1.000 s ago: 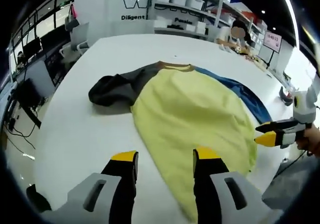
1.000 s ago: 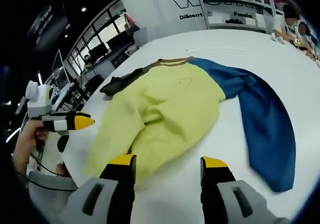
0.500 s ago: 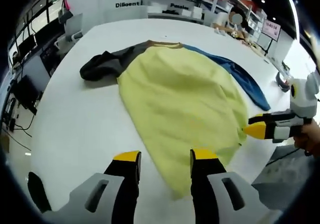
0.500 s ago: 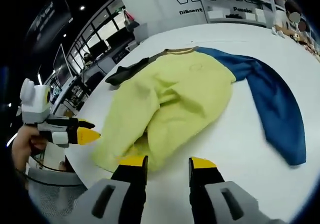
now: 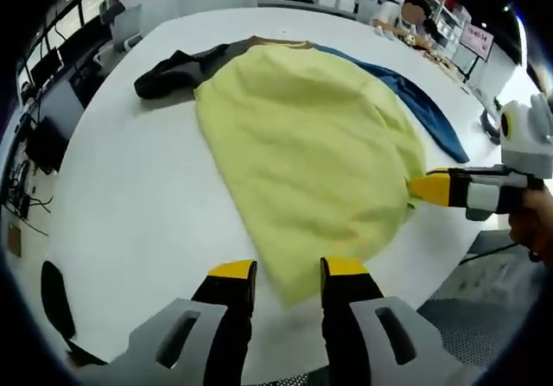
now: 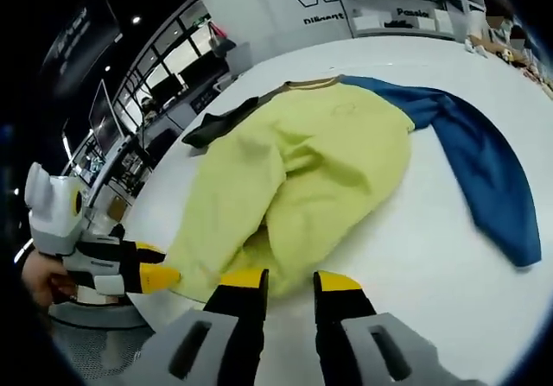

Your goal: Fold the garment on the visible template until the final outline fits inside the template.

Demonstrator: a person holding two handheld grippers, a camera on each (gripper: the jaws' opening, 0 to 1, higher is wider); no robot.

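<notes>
Yellow cloth of the garment (image 5: 302,136) lies spread on the white bench (image 5: 130,205) ahead of both my tongs, dark sleeve (image 5: 177,62) and blue sleeve (image 6: 484,161) still flung out. Left tongs (image 5: 288,272) straddle the hem corner, narrowly parted; right tongs (image 6: 289,278) likewise, nothing gripped. No fold made yet, I judge; all remains.

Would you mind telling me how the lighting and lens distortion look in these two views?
Left gripper view: even overhead light, the white table bows with fisheye curvature, the garment stays sharp. Right gripper view: equally bright, ceiling lamps glare as small spots at upper left, the blue sleeve stretches toward the rim.
</notes>
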